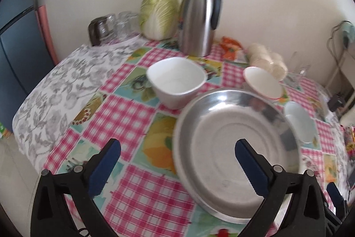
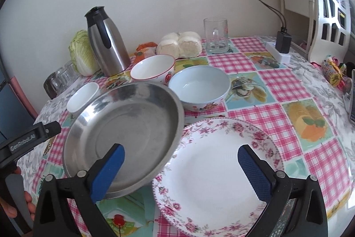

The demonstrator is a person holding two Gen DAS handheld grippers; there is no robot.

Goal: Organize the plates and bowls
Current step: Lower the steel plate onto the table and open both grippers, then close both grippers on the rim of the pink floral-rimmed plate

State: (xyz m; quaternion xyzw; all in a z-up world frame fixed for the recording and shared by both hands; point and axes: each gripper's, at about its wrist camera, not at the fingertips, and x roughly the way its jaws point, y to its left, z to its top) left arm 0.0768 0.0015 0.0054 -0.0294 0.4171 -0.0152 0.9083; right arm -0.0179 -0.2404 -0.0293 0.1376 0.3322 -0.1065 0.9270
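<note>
A steel plate (image 1: 235,148) (image 2: 124,132) lies on the checked tablecloth, its right rim over the left edge of a floral plate (image 2: 213,170). Behind them stand a white square bowl (image 1: 177,81) (image 2: 83,97), a red-rimmed bowl (image 1: 264,83) (image 2: 153,68) and a pale blue bowl (image 1: 299,121) (image 2: 199,86). My left gripper (image 1: 177,148) hangs open above the steel plate's left rim, holding nothing. My right gripper (image 2: 180,152) is open too, straddling the seam between the two plates without touching either. A black arm of the left tool (image 2: 33,137) shows at far left, with a hand below it.
A steel thermos jug (image 1: 199,14) (image 2: 106,43), a cabbage (image 1: 159,12), several glasses (image 1: 111,26), buns (image 2: 179,44), an orange packet (image 1: 230,46) and a glass mug (image 2: 216,36) stand along the back. A power strip with adapter (image 2: 281,46) is at the right.
</note>
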